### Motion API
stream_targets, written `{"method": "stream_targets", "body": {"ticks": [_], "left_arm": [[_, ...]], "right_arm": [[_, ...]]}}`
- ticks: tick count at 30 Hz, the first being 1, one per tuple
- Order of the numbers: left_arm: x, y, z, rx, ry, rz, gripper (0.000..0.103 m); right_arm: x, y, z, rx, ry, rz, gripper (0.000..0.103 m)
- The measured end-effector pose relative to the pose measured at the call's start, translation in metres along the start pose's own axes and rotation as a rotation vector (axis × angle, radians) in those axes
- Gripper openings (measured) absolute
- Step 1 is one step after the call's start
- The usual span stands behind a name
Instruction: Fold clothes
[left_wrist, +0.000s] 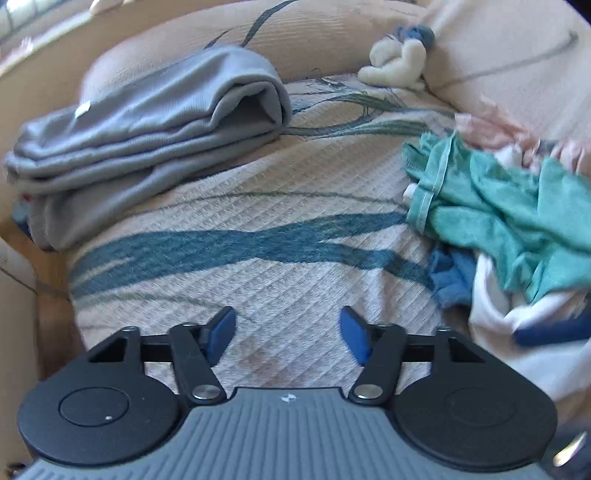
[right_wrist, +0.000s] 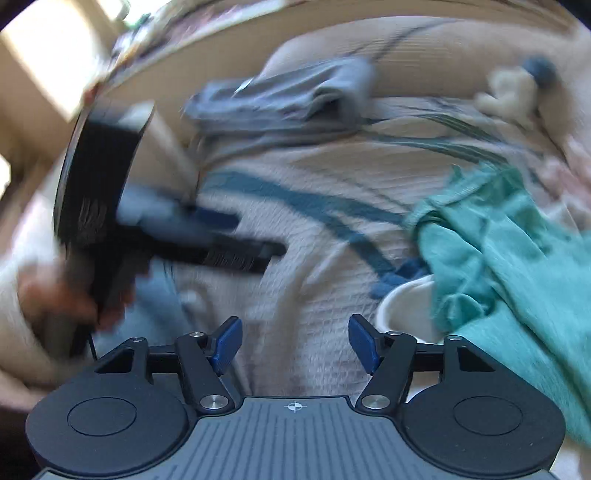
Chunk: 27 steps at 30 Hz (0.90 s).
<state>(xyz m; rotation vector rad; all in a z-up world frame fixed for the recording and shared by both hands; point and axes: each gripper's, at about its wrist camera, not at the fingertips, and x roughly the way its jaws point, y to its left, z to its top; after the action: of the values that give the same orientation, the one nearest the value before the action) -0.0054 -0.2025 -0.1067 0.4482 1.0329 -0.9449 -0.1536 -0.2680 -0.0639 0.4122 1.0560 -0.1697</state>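
A folded grey garment (left_wrist: 147, 122) lies at the back left of the patterned sofa seat (left_wrist: 258, 266). To the right is a loose heap: a teal garment (left_wrist: 498, 218), white cloth (left_wrist: 517, 332), blue cloth (left_wrist: 450, 273) and pink cloth (left_wrist: 491, 125). My left gripper (left_wrist: 288, 332) hovers over bare seat, open, nothing between its blue pads. My right gripper (right_wrist: 295, 343) is open too, over the seat, with the teal garment (right_wrist: 498, 258) and white cloth (right_wrist: 402, 306) just to its right. In the blurred right wrist view the left gripper (right_wrist: 236, 236) shows at left, held by a hand (right_wrist: 55, 295), and the grey garment (right_wrist: 288, 99) lies behind.
A cream soft toy (left_wrist: 399, 62) with a blue part sits at the back against the sofa cushion (left_wrist: 517, 48). A beige wooden edge (left_wrist: 22, 258) borders the seat on the left.
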Motion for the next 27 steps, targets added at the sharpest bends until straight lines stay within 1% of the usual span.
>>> {"method": "stream_targets", "body": {"ticks": [1, 2, 3, 4, 5, 6, 7, 8, 10, 11, 13, 14, 15, 17, 18, 22, 23, 24, 25, 27], "left_arm": [[0.002, -0.002, 0.001, 0.002, 0.004, -0.025, 0.057], [0.003, -0.006, 0.002, 0.013, 0.006, -0.043, 0.065], [0.002, -0.01, 0.002, 0.022, 0.002, -0.053, 0.081], [0.002, -0.014, 0.002, 0.029, -0.005, -0.062, 0.089], [0.002, -0.017, 0.002, 0.026, -0.01, -0.082, 0.095], [0.002, -0.02, 0.003, 0.018, -0.016, -0.106, 0.097], [0.003, -0.023, 0.005, 0.005, -0.011, -0.141, 0.098], [0.006, -0.027, 0.008, -0.012, 0.0, -0.183, 0.101], [0.013, -0.034, 0.011, -0.028, 0.021, -0.254, 0.101], [0.018, -0.039, 0.012, -0.029, 0.027, -0.29, 0.1], [0.031, -0.044, 0.012, -0.059, 0.052, -0.345, 0.097], [0.038, -0.046, 0.011, -0.077, 0.066, -0.371, 0.091], [0.045, -0.047, 0.011, -0.097, 0.088, -0.402, 0.076], [0.056, -0.05, 0.008, -0.129, 0.128, -0.456, 0.054], [0.061, -0.052, 0.007, -0.135, 0.138, -0.469, 0.054], [0.067, -0.056, 0.005, -0.139, 0.115, -0.488, 0.053], [0.067, -0.056, 0.005, -0.144, 0.114, -0.497, 0.043], [0.066, -0.056, 0.005, -0.158, 0.118, -0.516, 0.027], [0.066, -0.055, 0.006, -0.187, 0.128, -0.538, 0.024], [0.067, -0.057, 0.006, -0.221, 0.148, -0.539, 0.021]], "right_arm": [[0.009, 0.002, -0.003, -0.018, 0.033, -0.021, 0.066], [0.019, 0.002, -0.006, -0.028, 0.066, -0.048, 0.066], [0.029, -0.006, -0.01, -0.003, 0.094, -0.103, 0.066], [0.036, -0.016, -0.013, 0.022, 0.105, -0.169, 0.057], [0.035, -0.025, -0.017, 0.038, 0.089, -0.21, 0.047], [0.031, -0.03, -0.019, 0.049, 0.076, -0.228, 0.032], [0.025, -0.034, -0.02, 0.059, 0.072, -0.246, 0.025], [0.02, -0.038, -0.021, 0.069, 0.069, -0.261, 0.024], [0.015, -0.043, -0.024, 0.068, 0.069, -0.268, 0.015], [0.013, -0.044, -0.025, 0.067, 0.066, -0.267, 0.014], [0.005, -0.045, -0.03, 0.071, 0.055, -0.251, 0.015], [0.002, -0.046, -0.032, 0.067, 0.048, -0.241, 0.015], [-0.001, -0.047, -0.034, 0.064, 0.041, -0.232, 0.015], [-0.002, -0.049, -0.034, 0.067, 0.027, -0.21, 0.017], [-0.003, -0.049, -0.035, 0.076, 0.02, -0.202, 0.017], [-0.003, -0.048, -0.036, 0.085, 0.008, -0.19, 0.018], [-0.003, -0.049, -0.035, 0.085, 0.009, -0.189, 0.018], [-0.002, -0.049, -0.035, 0.083, 0.011, -0.186, 0.018], [-0.001, -0.05, -0.034, 0.083, 0.012, -0.184, 0.019], [0.0, -0.052, -0.033, 0.086, 0.014, -0.178, 0.019]]}}
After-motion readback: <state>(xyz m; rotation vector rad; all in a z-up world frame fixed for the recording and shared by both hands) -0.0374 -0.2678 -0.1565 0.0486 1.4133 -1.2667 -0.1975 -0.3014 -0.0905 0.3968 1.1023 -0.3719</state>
